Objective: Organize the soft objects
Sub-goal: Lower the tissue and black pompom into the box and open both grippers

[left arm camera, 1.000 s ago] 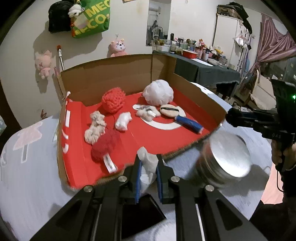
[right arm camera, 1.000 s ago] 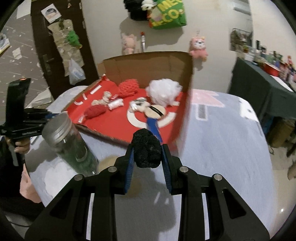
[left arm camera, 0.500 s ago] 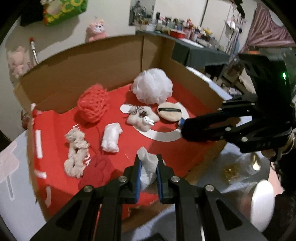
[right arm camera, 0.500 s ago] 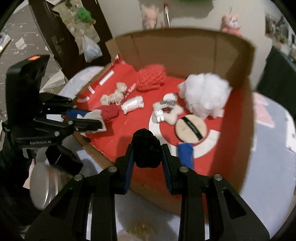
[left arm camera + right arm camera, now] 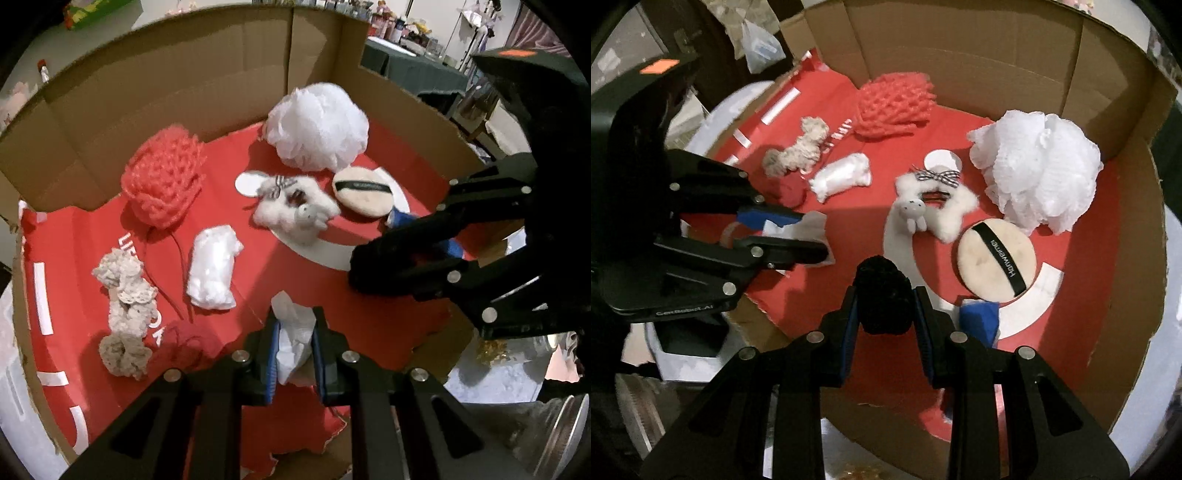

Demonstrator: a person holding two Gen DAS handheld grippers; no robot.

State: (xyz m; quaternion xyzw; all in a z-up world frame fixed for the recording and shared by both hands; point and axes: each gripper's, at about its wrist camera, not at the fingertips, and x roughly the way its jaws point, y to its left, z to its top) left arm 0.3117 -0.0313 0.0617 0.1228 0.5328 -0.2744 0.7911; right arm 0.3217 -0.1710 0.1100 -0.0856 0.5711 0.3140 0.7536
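My left gripper (image 5: 294,343) is shut on a crumpled white tissue (image 5: 293,332) and holds it over the front of the red-lined cardboard box (image 5: 184,66). My right gripper (image 5: 884,314) is shut on a black fuzzy pom-pom (image 5: 884,295) and holds it over the box's front edge. Each gripper shows in the other's view, the left one (image 5: 809,236) and the right one (image 5: 360,266). In the box lie a white mesh pouf (image 5: 317,125), a red crochet piece (image 5: 162,181), a white plush hair clip (image 5: 295,208), a beige powder puff (image 5: 364,192) and a white wad (image 5: 214,266).
A beige lace scrunchie (image 5: 125,310), a dark red yarn piece (image 5: 184,343) and a blue sponge (image 5: 979,317) also lie in the box. A metal-lidded jar (image 5: 565,424) stands outside at the lower right. The box walls rise at the back and right.
Both grippers have moved forward from over the table to over the box floor, each still holding its object. The jar has slid out to the view's edge.
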